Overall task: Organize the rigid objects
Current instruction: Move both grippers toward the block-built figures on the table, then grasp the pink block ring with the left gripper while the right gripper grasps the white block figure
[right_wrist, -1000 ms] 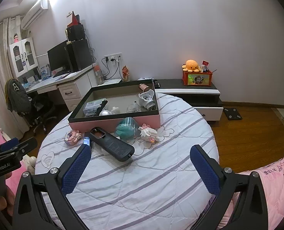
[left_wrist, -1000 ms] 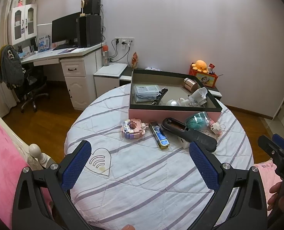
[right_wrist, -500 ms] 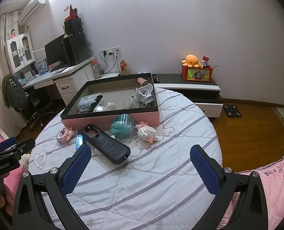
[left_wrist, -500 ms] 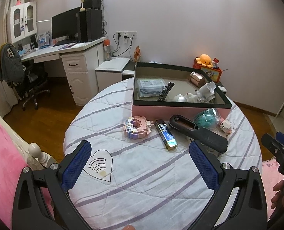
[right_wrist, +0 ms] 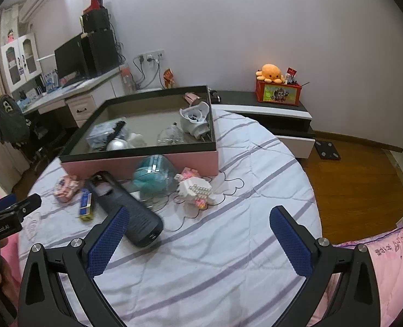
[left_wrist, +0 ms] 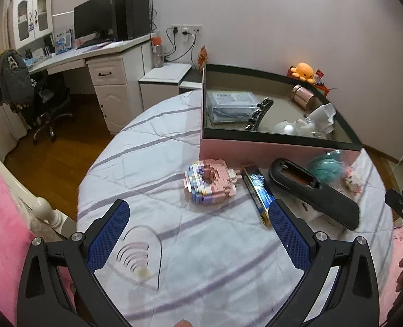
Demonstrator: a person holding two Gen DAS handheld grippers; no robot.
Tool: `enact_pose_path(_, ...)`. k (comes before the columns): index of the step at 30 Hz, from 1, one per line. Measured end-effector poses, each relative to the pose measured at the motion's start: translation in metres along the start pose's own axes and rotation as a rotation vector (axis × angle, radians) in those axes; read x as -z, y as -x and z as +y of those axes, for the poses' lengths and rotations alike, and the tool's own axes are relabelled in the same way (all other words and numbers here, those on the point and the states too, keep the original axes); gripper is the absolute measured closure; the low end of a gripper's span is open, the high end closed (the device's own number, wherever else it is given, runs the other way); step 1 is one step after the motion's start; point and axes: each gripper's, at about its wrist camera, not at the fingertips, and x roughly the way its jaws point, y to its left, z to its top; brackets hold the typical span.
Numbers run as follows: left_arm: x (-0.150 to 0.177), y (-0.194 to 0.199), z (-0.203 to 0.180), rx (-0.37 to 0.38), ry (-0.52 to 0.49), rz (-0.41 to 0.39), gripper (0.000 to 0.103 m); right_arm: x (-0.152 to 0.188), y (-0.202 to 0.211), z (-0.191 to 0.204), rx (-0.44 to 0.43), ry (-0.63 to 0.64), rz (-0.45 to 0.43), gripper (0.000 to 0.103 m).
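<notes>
Toys and gadgets lie loose on the striped worktop point(left_wrist: 201, 245) — a pink brick model point(left_wrist: 211, 181), a black handset point(right_wrist: 126, 208), a teal ball point(right_wrist: 153, 177) — and both views sit nearer them than a second ago, so a first pick looks imminent. The left gripper point(left_wrist: 198, 231) and right gripper point(right_wrist: 198, 238) have fingers spread wide, empty. The pink box point(right_wrist: 147, 160) already holds a packet, cup and clear globe.

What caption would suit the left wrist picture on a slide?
Open left gripper hovers over a striped round table, facing a pink block model, a black handheld device and a pink box.
</notes>
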Motion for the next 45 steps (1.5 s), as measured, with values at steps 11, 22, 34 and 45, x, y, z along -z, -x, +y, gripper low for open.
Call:
enact_pose_path(11,-0.008,-0.072,0.001,-0.028,-0.002,0.095,0.000,-0.013,-0.072,-0.013,-0.025,0.019,0.132,0.000)
enact_pose_path(22,-0.018,-0.094,-0.007,-0.017,-0.007,0.114,0.008,-0.010,-0.104,-0.009,-0.037,0.051,0.171,0.007)
enact_pose_path(34,-0.011,-0.075,-0.003,0.050,0.001,0.089,0.035,-0.006,-0.088,-0.011,-0.061,0.049,0.134,0.057)
enact_pose_path(45,0.001,-0.041,-0.014,0.079,-0.025,0.061,0.035,0.001,-0.054,-0.014,-0.093,0.014,0.105,0.058)
